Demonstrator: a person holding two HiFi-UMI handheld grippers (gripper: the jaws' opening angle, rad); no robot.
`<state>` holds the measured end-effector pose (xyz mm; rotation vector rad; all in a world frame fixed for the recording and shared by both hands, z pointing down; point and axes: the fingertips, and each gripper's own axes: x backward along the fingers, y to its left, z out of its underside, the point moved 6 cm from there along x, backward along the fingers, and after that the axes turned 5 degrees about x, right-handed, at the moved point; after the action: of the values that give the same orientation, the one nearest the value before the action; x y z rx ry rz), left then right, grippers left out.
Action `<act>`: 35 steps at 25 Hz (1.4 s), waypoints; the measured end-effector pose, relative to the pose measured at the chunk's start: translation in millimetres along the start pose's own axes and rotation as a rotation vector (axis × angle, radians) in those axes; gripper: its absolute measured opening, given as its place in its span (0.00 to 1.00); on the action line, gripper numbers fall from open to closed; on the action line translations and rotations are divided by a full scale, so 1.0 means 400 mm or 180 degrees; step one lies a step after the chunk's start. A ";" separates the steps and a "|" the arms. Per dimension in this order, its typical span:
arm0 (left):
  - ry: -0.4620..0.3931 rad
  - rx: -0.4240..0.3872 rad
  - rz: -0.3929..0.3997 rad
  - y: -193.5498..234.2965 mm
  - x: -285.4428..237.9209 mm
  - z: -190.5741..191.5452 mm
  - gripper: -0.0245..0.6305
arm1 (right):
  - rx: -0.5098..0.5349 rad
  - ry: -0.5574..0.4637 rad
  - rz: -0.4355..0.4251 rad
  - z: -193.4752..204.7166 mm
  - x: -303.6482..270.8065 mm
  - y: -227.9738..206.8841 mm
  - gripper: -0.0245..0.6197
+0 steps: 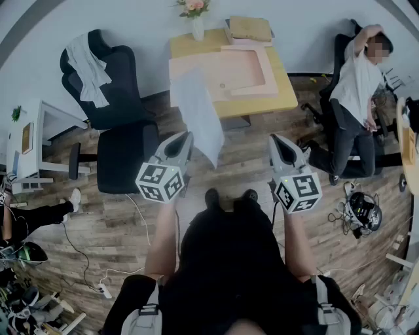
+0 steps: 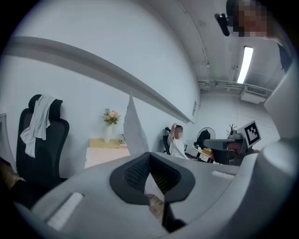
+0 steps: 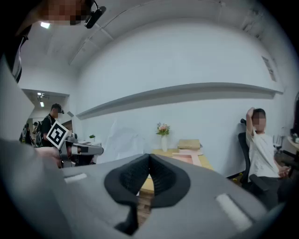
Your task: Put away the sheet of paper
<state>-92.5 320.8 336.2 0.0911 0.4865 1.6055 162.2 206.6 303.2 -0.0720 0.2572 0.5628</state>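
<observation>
A white sheet of paper (image 1: 196,112) stands up in the air in front of a yellow table (image 1: 290,98). My left gripper (image 1: 188,136) is shut on the sheet's lower edge. In the left gripper view the paper (image 2: 134,133) rises out of the closed jaws of the left gripper (image 2: 149,154). My right gripper (image 1: 273,138) hangs to the right of the sheet, apart from it. Its jaws (image 3: 149,157) look shut with nothing between them. The paper (image 3: 119,140) shows at the left in the right gripper view. On the table lies a pink tray (image 1: 243,69).
A flat box (image 1: 249,28) and a vase of flowers (image 1: 196,19) stand at the table's back. Two black office chairs (image 1: 105,85) stand to the left, one draped with a white cloth. A person (image 1: 357,85) sits at the right. Cables lie on the wood floor.
</observation>
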 end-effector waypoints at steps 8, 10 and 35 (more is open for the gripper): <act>-0.0033 0.0058 0.0070 0.054 0.078 0.008 0.05 | 0.0053 0.0005 -0.0110 -0.009 -0.025 0.139 0.04; -0.0038 0.0043 0.0094 0.055 0.087 0.010 0.05 | 0.0090 0.0009 -0.0114 -0.011 -0.024 0.154 0.04; 0.0373 0.0088 0.0219 0.073 -0.085 0.067 0.05 | -0.0419 0.0218 0.0292 0.087 -0.087 -0.003 0.04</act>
<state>-106.9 294.3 378.7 0.0350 0.6018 1.6783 142.3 192.2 345.9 -0.2079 0.2911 0.6691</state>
